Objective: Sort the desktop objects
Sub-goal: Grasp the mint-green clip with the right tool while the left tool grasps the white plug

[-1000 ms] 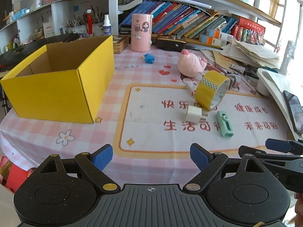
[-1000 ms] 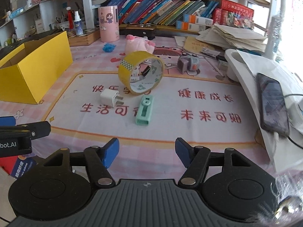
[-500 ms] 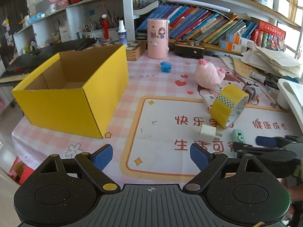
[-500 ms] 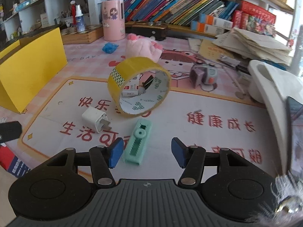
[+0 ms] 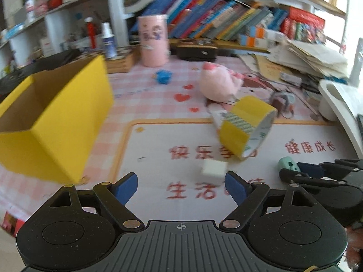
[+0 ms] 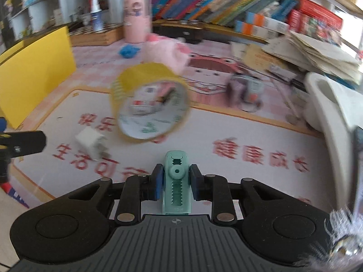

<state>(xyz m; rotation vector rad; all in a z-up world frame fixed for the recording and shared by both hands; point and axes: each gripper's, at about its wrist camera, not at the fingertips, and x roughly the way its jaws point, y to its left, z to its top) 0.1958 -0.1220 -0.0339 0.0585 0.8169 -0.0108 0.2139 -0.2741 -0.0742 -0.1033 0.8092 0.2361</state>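
A mint-green toothed slider tool [image 6: 175,181] lies on the white printed mat [image 6: 226,124]. My right gripper [image 6: 176,182] straddles it with its jaws closing, and both blue pads touch its sides. My left gripper [image 5: 181,187] is open, its jaws closing a little, with nothing between them. A white charger plug [image 5: 213,168] lies just beyond its right fingertip. Behind the plug, a yellow tape roll [image 5: 246,127] stands on edge. A pink plush pig [image 5: 220,83] lies further back. The open yellow box [image 5: 52,122] stands at the left.
A pink cup [image 5: 154,40], a small blue object [image 5: 163,77] and a row of books stand at the back. A grey tape dispenser [image 6: 248,90] and a white stand [image 6: 329,104] are at the right, by paper stacks. The table's near edge lies under both grippers.
Both grippers have moved forward over the mat. The right jaws have closed in from wide apart onto the green tool. The left gripper has neared the white plug.
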